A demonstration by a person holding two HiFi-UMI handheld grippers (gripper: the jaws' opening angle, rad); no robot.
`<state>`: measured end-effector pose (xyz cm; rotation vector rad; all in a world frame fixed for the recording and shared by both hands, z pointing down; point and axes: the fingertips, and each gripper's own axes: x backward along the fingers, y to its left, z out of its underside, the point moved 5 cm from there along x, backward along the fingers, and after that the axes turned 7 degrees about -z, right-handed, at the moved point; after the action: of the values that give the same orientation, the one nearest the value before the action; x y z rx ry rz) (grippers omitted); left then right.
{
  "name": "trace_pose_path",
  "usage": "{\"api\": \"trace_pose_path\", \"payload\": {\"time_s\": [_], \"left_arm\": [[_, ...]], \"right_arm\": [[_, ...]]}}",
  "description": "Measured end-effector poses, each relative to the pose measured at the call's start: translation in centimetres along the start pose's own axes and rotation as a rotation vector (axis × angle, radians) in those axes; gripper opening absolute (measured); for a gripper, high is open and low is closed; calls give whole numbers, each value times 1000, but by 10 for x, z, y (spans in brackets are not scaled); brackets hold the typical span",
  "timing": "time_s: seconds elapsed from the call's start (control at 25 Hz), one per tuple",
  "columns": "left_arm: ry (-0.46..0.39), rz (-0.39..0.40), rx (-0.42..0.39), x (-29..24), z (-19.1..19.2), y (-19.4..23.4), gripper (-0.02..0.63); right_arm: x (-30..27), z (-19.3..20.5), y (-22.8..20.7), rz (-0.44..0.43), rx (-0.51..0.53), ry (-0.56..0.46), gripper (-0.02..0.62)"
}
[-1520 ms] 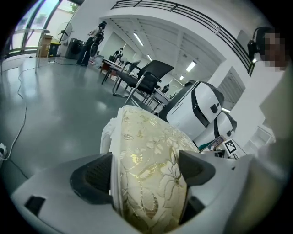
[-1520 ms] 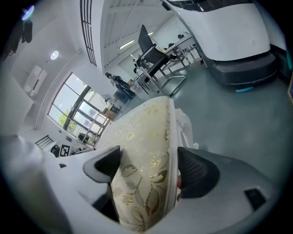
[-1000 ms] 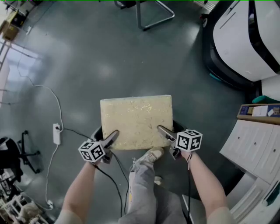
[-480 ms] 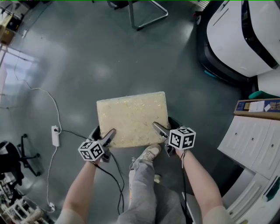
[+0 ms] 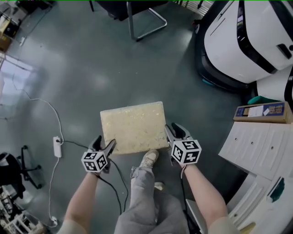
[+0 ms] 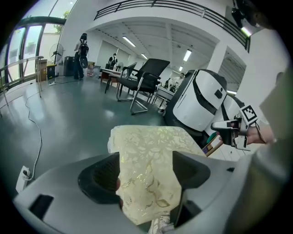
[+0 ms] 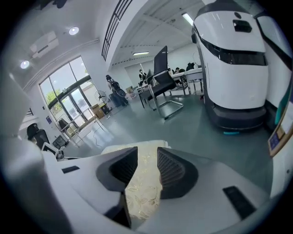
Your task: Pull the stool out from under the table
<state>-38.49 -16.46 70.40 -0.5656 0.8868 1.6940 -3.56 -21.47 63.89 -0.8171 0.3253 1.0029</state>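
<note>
Lifted off the stool [image 5: 132, 127], left gripper [image 5: 105, 144] and right gripper [image 5: 175, 131] grasp nothing; their jaws have just been narrowing, gaps bare. It stands on open floor [image 5: 91, 68]. Soft cushion, probably light: I'd clamp its side edges.

The stool [image 5: 132, 127] hides its own legs. At 12 o'clock, a chair [image 5: 128, 7] is cut off by the picture's top edge.

head view steeply down on the stool [image 5: 132, 127]; both gripper views low, close across its top
</note>
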Motion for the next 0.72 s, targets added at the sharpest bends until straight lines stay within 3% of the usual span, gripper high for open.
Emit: {"api": "trace_pose_path", "payload": {"time_s": [0.08, 0.2, 0.28, 0.4, 0.48, 0.72], "left_arm": [[-21, 1, -33, 13, -20, -15, 311], [-49, 18, -158, 29, -53, -38, 241], [-69, 22, -199, 39, -76, -47, 215], [-119, 8, -198, 58, -112, -58, 179], [-172, -4, -188, 73, -142, -63, 121], [-264, -4, -208, 120, -213, -80, 77]], "right_arm": [[16, -23, 10, -6, 18, -17, 128], [40, -60, 28, -18, 57, -40, 82], [54, -85, 37, -19, 80, -58, 56], [80, -118, 44, 3, 150, -68, 35], [96, -140, 51, 19, 184, -83, 29], [137, -198, 89, 10, 206, -140, 23]]}}
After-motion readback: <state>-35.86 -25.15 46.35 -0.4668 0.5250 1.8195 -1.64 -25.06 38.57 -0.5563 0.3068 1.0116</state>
